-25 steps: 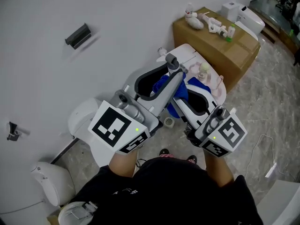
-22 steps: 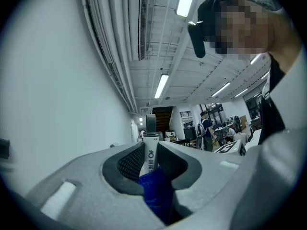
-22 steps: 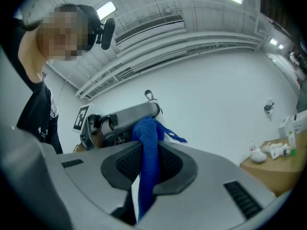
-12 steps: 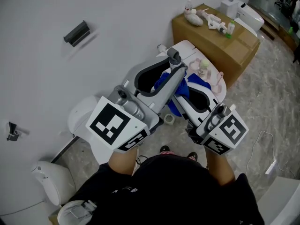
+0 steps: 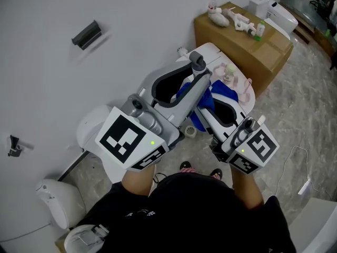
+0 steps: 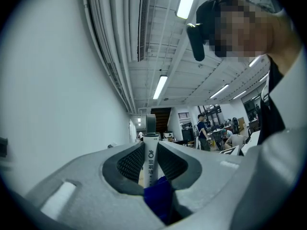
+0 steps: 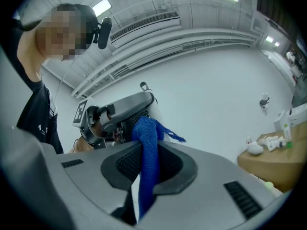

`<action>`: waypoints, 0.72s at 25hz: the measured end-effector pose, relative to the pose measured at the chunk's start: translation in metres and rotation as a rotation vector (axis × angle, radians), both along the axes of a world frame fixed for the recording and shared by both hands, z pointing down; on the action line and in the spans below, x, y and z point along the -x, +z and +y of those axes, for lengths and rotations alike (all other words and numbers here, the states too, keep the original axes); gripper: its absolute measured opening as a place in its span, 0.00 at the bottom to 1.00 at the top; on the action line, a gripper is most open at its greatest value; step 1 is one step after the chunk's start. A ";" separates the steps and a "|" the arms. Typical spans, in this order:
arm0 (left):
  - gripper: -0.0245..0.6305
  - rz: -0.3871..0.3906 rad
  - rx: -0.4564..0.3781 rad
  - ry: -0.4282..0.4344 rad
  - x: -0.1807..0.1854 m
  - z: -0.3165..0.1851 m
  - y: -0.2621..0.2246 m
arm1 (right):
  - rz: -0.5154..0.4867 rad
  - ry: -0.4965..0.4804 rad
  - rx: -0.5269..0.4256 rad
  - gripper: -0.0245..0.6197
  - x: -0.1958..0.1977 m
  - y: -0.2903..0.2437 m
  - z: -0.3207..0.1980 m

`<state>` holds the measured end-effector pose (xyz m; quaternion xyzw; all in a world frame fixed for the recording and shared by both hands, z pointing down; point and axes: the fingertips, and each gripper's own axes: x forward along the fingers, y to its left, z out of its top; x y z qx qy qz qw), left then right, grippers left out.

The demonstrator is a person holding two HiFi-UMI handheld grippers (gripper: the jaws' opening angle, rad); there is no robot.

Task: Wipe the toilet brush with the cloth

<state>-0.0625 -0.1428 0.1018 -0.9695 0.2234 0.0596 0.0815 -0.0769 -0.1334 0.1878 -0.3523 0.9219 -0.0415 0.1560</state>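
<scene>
Grip first: at eight o'clock in the head view, the left gripper (image 5: 194, 78) hides its catch. Its own view shows half-open jaws pinching the white toilet brush (image 6: 149, 161) handle, with blue cloth (image 6: 158, 198) at six o'clock. At four o'clock, the right gripper (image 7: 146, 150) clamps that cloth.

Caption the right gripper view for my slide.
Right gripper clamps a blue fabric cloth in front of the grey left gripper.

Left gripper (image 5: 196, 74) (grey) against blue cloth (image 5: 222, 93)
</scene>
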 end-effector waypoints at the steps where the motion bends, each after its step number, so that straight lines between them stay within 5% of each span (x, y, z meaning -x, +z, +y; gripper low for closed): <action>1: 0.17 0.000 0.000 0.000 0.000 0.000 0.000 | -0.003 0.000 0.002 0.14 0.000 0.001 0.000; 18: 0.17 0.010 -0.013 0.017 -0.002 0.000 -0.003 | -0.014 0.018 0.051 0.14 -0.006 0.022 -0.003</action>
